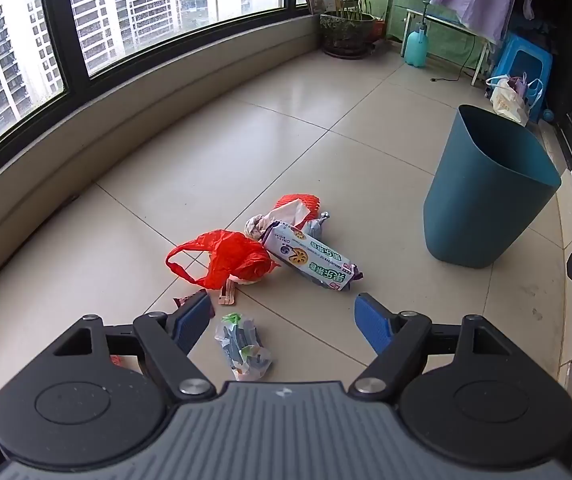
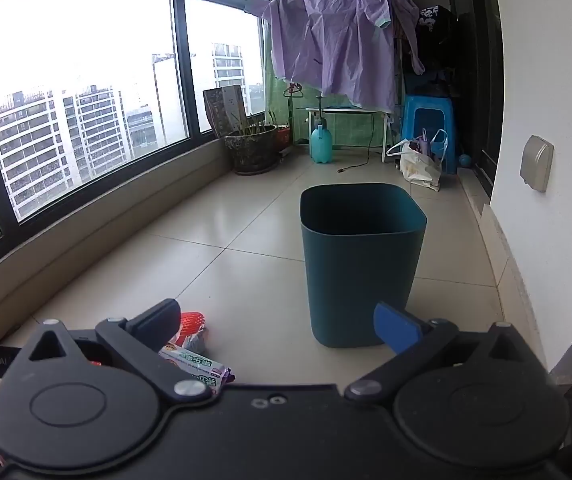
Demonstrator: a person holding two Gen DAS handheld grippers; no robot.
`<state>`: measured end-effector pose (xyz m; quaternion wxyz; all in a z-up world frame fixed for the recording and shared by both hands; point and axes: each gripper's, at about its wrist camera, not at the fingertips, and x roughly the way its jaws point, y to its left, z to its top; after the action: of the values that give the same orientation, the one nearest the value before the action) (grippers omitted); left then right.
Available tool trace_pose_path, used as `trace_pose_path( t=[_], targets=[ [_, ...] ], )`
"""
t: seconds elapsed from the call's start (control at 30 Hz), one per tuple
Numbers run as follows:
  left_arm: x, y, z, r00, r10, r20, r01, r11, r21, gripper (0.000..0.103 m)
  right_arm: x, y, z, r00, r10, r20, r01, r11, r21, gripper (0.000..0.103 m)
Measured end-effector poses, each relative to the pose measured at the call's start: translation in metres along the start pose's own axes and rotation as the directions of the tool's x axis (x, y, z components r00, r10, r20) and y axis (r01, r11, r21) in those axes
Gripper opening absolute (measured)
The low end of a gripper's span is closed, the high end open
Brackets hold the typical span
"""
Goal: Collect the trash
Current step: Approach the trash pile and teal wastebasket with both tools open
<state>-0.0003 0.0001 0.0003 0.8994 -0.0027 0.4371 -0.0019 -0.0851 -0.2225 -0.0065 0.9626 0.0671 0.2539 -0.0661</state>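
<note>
The left gripper (image 1: 281, 320) has its two blue-padded fingers (image 1: 372, 322) spread wide, and nothing is held or touched between them. It tilts down over the beige tiled floor (image 1: 245, 140), with a small clear wrapper (image 1: 243, 346) printed in green and grey lying below the gap, close to the left finger. The right gripper (image 2: 281, 326) is also spread wide and grips nothing; one dark finger and one blue pad (image 2: 398, 332) frame the view.

The trash lies in one loose cluster on the floor, left of a single teal waste bin (image 1: 486, 188). The bin stands upright and apart from the litter. In the left wrist view the countable pieces are: one crumpled red plastic bag (image 1: 225, 258), one white and purple biscuit packet (image 1: 312, 258), one red mesh sleeve (image 1: 300, 202) with pale paper bunched against it, one crumpled silvery wrapper (image 1: 318, 224), one small pinkish scrap (image 1: 227, 292) by the red bag, one dark scrap partly hidden behind the left finger, and the clear wrapper. Something red shows under the gripper's left linkage, too hidden to name.

The biscuit packet lies flat, its long axis running diagonally from upper left near the mesh sleeve to lower right, toward the bin's base. It touches the red bag at its upper left end. The clear wrapper's long axis runs nearly along the gripper's forward line.
</note>
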Motion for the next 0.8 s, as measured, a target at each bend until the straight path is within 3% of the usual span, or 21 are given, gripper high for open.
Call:
trace_pose_path(
  t=[0.17, 0.8],
  targets=[
    [0.000, -0.001, 0.000, 1.000, -0.001, -0.005, 0.001, 1.000, 0.000, 0.079, 0.003, -0.005, 0.001, 0.999, 0.040, 0.005, -0.041, 0.997, 0.063, 0.103],
    [0.001, 0.003, -0.002, 1.000, 0.000, -0.004, 0.000, 1.000, 0.000, 0.079, -0.003, 0.009, 0.002, 0.997, 0.075, -0.021, -0.076, 0.997, -0.024, 0.103]
  ],
)
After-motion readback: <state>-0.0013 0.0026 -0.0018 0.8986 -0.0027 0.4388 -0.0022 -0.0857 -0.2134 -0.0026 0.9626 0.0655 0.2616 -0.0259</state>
